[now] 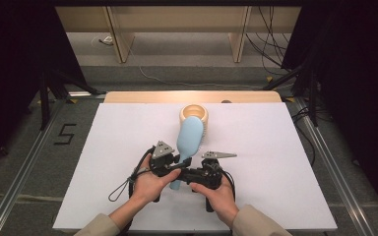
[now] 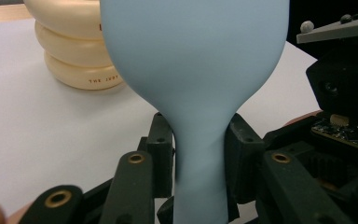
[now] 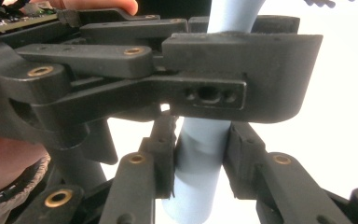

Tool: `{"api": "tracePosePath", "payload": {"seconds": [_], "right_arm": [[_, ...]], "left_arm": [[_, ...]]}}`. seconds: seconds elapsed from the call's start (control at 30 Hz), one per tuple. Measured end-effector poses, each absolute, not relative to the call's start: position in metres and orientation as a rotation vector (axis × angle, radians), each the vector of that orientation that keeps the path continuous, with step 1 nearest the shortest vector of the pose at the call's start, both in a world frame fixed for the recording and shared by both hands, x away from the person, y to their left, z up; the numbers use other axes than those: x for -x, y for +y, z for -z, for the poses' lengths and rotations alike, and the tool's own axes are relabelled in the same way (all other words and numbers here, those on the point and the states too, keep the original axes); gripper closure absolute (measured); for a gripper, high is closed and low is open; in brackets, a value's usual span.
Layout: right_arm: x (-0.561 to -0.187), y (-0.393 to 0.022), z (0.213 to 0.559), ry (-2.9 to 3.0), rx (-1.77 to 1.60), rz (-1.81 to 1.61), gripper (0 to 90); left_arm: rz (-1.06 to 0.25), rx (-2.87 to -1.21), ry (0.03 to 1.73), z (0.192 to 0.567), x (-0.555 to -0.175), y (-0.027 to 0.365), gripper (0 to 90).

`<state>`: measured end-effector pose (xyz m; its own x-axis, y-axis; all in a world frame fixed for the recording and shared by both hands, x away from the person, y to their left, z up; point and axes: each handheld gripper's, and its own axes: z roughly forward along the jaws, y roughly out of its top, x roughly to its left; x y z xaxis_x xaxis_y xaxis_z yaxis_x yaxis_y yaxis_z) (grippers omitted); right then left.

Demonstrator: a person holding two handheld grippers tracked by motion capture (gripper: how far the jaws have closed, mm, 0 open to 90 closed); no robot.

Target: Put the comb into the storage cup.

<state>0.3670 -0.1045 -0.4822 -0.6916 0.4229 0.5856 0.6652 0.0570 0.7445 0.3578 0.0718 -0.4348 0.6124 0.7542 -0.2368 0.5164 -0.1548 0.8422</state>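
Observation:
A light blue hairbrush (image 1: pixel 191 135) lies along the white table top, its head leaning on a cream ribbed cup (image 1: pixel 194 114). My left gripper (image 1: pixel 179 164) is shut on the narrow neck of the handle. In the left gripper view the pads (image 2: pixel 164 151) press both sides of the blue hairbrush (image 2: pixel 191 56). My right gripper (image 1: pixel 178 178) comes in from the right and is shut on the handle lower down. In the right gripper view its jaws clamp the handle (image 3: pixel 193 196), with the left gripper's black body (image 3: pixel 242 60) crossing just above.
The white table top (image 1: pixel 275 162) has bare room on both sides of the hands. The cream cup (image 2: pixel 70 51) stands just behind the brush head. A wooden strip (image 1: pixel 142 96) edges the far side, and dark stands and cables surround the table.

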Motion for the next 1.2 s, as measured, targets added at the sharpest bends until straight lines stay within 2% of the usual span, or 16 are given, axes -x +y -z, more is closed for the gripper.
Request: {"api": "tracePosePath", "payload": {"seconds": [0.8, 0.97, 1.2], "right_arm": [[-0.3676, -0.1063, 0.4818, -2.062, 1.13, 1.667, 67.8], [-0.3679, -0.1063, 0.4823, -2.059, 1.13, 1.667, 67.8], [-0.368, -0.1063, 0.4826, -2.057, 1.132, 1.665, 67.8]], "left_arm": [[-0.31, -1.851, 0.998, 0.4325, -0.3613, 0.0738, 52.5], [-0.305, -1.89, 0.968, 0.4291, -0.3631, 0.0754, 45.4], [-0.309, -1.907, 0.953, 0.4273, -0.365, 0.0776, 40.1]]}}
